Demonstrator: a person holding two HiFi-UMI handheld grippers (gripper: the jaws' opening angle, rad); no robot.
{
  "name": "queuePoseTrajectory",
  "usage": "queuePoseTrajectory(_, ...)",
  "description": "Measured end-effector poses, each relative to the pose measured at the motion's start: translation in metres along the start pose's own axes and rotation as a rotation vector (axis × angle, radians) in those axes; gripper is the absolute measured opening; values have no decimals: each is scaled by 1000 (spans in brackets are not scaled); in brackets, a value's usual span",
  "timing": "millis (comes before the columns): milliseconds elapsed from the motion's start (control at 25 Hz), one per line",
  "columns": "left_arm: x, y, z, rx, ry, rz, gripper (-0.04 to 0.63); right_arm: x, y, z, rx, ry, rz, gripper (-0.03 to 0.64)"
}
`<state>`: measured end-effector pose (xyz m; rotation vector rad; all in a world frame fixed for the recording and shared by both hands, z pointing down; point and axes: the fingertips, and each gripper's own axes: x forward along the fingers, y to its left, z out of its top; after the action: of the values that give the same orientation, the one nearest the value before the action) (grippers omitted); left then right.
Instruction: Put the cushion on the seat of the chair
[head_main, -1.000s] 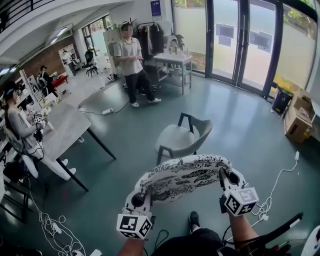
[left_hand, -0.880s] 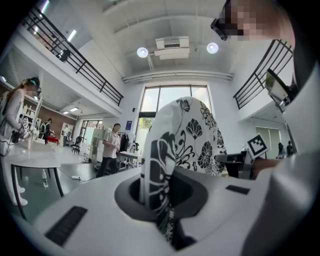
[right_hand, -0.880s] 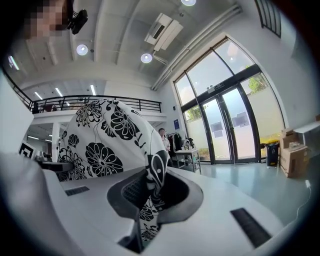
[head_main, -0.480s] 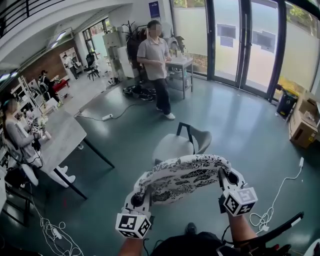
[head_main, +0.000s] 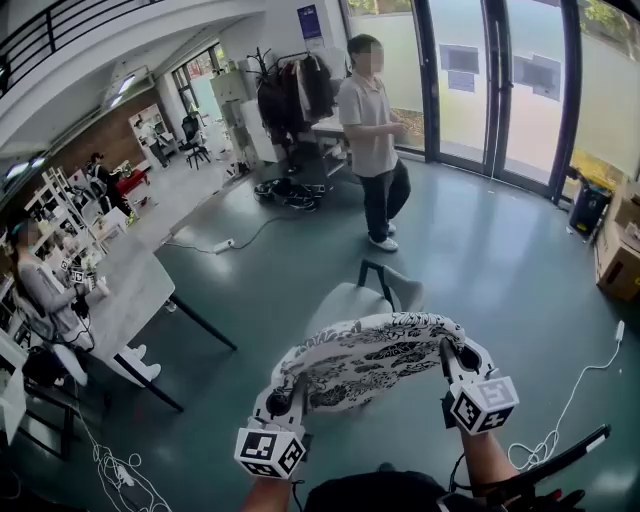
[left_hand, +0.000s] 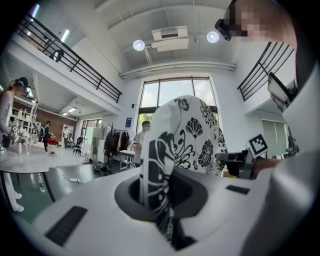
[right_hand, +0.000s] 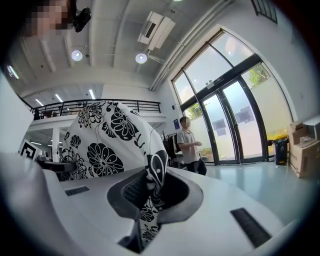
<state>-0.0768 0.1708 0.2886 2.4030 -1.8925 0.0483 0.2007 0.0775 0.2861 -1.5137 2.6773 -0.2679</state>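
Note:
A white cushion (head_main: 365, 355) with a black flower print hangs in the air between my two grippers. My left gripper (head_main: 285, 392) is shut on the cushion's left edge (left_hand: 157, 185). The right gripper (head_main: 447, 352) is shut on its right edge (right_hand: 152, 187). Just beyond the cushion stands a grey chair (head_main: 350, 298) with a dark frame; the cushion hides the front of its seat. The fabric (right_hand: 107, 145) rises in a hump in the right gripper view.
A person (head_main: 372, 140) walks past behind the chair, near the glass doors (head_main: 500, 80). A grey table (head_main: 135, 290) stands at the left with a seated person (head_main: 40, 290) beside it. Cables (head_main: 560, 420) lie on the floor at right, cardboard boxes (head_main: 622, 260) further right.
I have carried the cushion forward toward the chair, which now sits closer and partly under it. The standing person has walked from the left to the right behind the chair.

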Motion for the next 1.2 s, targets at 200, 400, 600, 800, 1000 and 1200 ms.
queuePoseTrajectory(200, 28, 1, 0, 9, 13, 18, 18, 26, -20, 2, 7, 5, 17, 38)
queuePoseTrajectory(400, 48, 12, -4, 6, 17, 21, 18, 48, -28, 2, -6, 2, 19, 38)
queuePoseTrajectory(600, 79, 28, -12, -12, 22, 11, 18, 75, -38, -2, -9, 15, 5, 38)
queuePoseTrajectory(800, 109, 50, -11, -24, 12, -6, 19, 106, -40, 0, -17, 20, -12, 38)
queuePoseTrajectory(1000, 149, 85, -5, -34, 17, -22, 18, 155, -41, 8, -26, 29, -29, 38)
queuePoseTrajectory(1200, 177, 116, -3, -28, 25, -28, 18, 197, -42, 2, -25, 46, -39, 38)
